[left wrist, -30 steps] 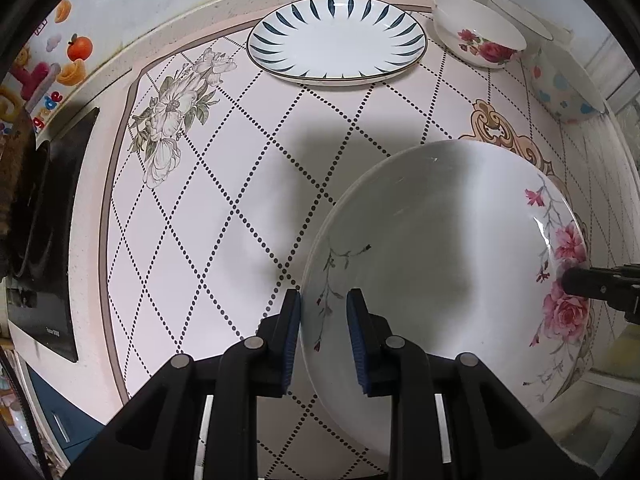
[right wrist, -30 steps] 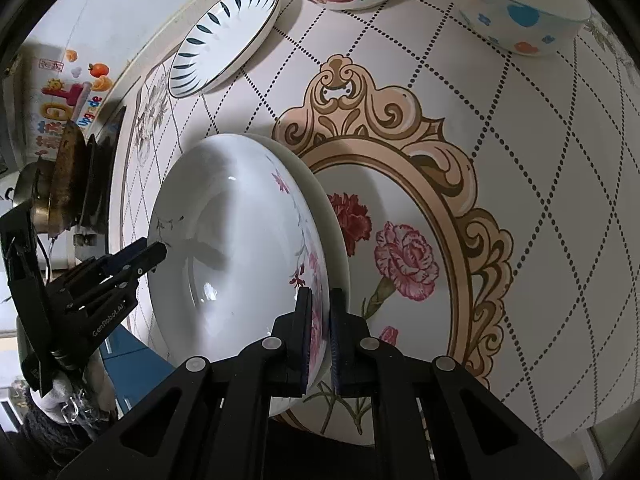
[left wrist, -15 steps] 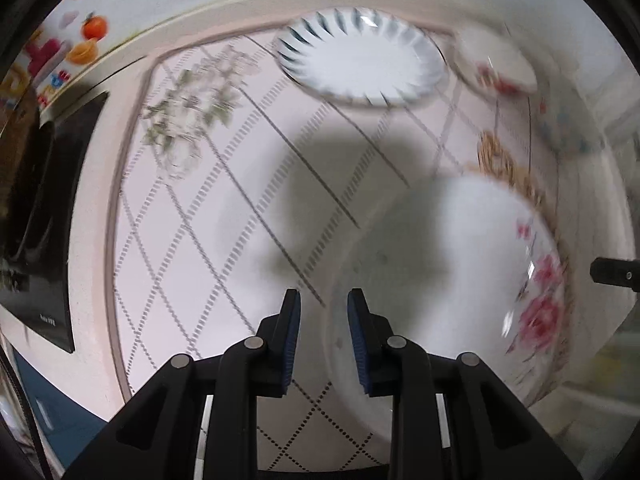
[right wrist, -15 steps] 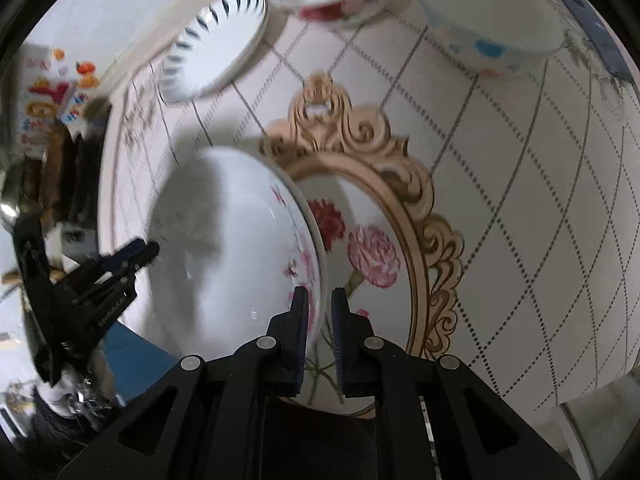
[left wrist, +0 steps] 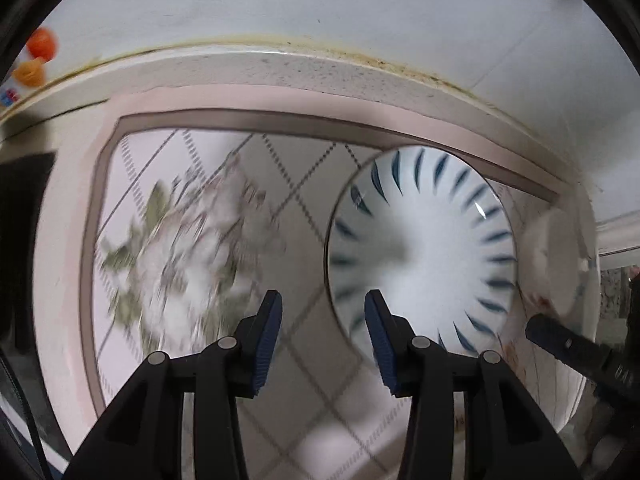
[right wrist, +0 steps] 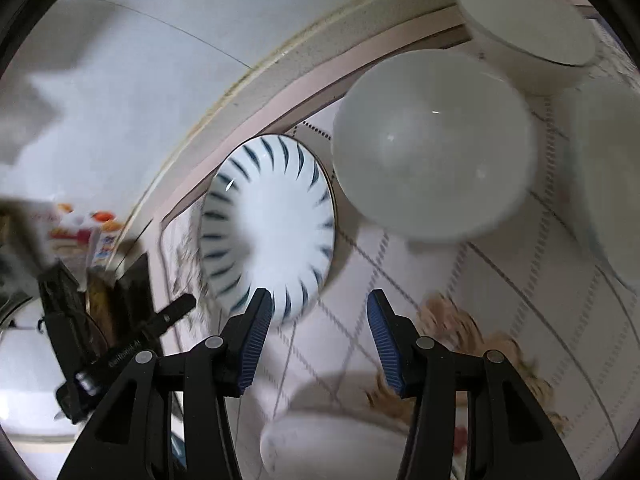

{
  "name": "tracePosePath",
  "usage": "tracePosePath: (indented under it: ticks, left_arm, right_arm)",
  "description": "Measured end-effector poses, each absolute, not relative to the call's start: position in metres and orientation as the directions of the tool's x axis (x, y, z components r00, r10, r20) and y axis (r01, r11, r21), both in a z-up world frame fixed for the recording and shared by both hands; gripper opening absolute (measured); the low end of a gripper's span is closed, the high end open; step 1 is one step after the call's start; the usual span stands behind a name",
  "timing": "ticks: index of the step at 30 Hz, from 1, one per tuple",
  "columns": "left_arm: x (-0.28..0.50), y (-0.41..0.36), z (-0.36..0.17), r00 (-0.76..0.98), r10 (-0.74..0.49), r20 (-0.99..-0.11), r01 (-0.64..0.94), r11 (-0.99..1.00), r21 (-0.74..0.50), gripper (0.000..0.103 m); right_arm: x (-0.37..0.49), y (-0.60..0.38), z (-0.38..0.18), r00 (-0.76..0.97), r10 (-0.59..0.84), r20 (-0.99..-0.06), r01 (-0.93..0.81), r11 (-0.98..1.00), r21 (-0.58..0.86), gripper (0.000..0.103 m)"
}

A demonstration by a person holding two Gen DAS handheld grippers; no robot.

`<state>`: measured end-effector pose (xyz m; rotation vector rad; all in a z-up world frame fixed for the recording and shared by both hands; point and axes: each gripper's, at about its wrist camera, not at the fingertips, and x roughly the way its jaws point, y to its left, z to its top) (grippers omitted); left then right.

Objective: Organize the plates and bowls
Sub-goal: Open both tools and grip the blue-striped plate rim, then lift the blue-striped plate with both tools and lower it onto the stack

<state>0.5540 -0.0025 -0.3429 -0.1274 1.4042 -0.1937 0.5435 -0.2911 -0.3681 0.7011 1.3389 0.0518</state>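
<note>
Left claw (left wrist: 322, 330) opening, blue-padded jaws apart with nothing between them but patterned mat (left wrist: 304, 216); aimed steeply down at the worktop (left wrist: 280, 66). Blue-striped plate (left wrist: 424, 248) lying flat on the mat just ahead and to the right of the left claw, near rim level with the right fingertip and seeming to pass just behind it, no contact visible. Beyond the plate's right rim, a blurred white bowl (left wrist: 556, 264), and below it the dark tip of the right claw (left wrist: 568, 344) reaching in from the right edge. Printed flower spray (left wrist: 188, 248) on the mat to the left of the left claw, heavily smeared by blur. Right claw (right wrist: 316, 330) likewise opening, jaws spread and empty, only mat showing in the gap. Same striped plate (right wrist: 268, 224) ahead and to the left of it, lower rim sitting just above the left fingertip, not gripped. White bowl (right wrist: 432, 148) ahead and to the right, touching or nearly touching the plate's right rim; a second bowl (right wrist: 528, 28) farther back near the wall, and a third (right wrist: 608, 184) cut off at the right edge. Rounded white rim of another dish (right wrist: 320, 440) low in the right wrist view, beneath and between the right claw's arms, too blurred to identify further. Left claw (right wrist: 172, 312) visible at far left, pointing toward the striped plate's lower left side, apart from it.
</note>
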Motion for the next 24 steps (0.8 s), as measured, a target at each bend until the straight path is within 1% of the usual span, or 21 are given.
tracePosePath:
  ticks: [3,6,9,11,12,13,14,15,16,17,24]
  left_arm:
    - [0.573,-0.006,-0.36,0.128,-0.212,-0.969,0.064,0.977,-0.205,0.04]
    - [0.584,-0.007,-0.371,0.113,-0.212,-0.971,0.057,0.977,-0.206,0.04]
    - [0.594,-0.008,-0.372,0.133,-0.2,-0.971,0.067,0.979,-0.192,0.041]
    - [0.599,-0.011,-0.371,0.146,-0.193,-0.97,0.086,0.98,-0.181,0.039]
    - [0.6,-0.012,-0.37,0.151,-0.195,-0.969,0.096,0.979,-0.182,0.033]
    - [0.601,-0.016,-0.368,0.155,-0.199,-0.968,0.116,0.976,-0.182,0.023]
    - [0.6,-0.021,-0.367,0.157,-0.197,-0.968,0.139,0.974,-0.176,0.018]
    - [0.6,-0.025,-0.366,0.158,-0.188,-0.969,0.153,0.975,-0.164,0.015]
    - [0.599,-0.029,-0.365,0.168,-0.162,-0.972,0.167,0.977,-0.134,0.015]
    - [0.597,-0.032,-0.364,0.176,-0.148,-0.973,0.176,0.977,-0.117,0.015]
    - [0.577,-0.032,-0.357,0.184,-0.15,-0.971,0.166,0.979,-0.12,0.015]
  right_arm:
    - [0.561,-0.282,-0.381,0.253,0.363,-0.897,0.367,0.822,0.436,0.05]
    - [0.574,-0.283,-0.394,0.233,0.332,-0.914,0.397,0.826,0.401,0.044]
    - [0.582,-0.285,-0.403,0.235,0.326,-0.916,0.414,0.819,0.398,0.034]
    - [0.584,-0.284,-0.404,0.245,0.316,-0.917,0.412,0.822,0.394,0.022]
    - [0.586,-0.283,-0.405,0.248,0.317,-0.915,0.409,0.822,0.396,0.019]
    - [0.588,-0.28,-0.407,0.246,0.317,-0.916,0.404,0.825,0.394,0.016]
    - [0.589,-0.278,-0.408,0.244,0.301,-0.922,0.4,0.835,0.378,0.015]
    - [0.59,-0.276,-0.408,0.246,0.293,-0.924,0.396,0.84,0.371,0.014]
    - [0.591,-0.274,-0.409,0.25,0.289,-0.924,0.39,0.843,0.37,0.012]
    - [0.592,-0.273,-0.409,0.253,0.286,-0.924,0.384,0.847,0.367,0.011]
    - [0.592,-0.273,-0.409,0.238,0.279,-0.93,0.374,0.858,0.353,0.011]
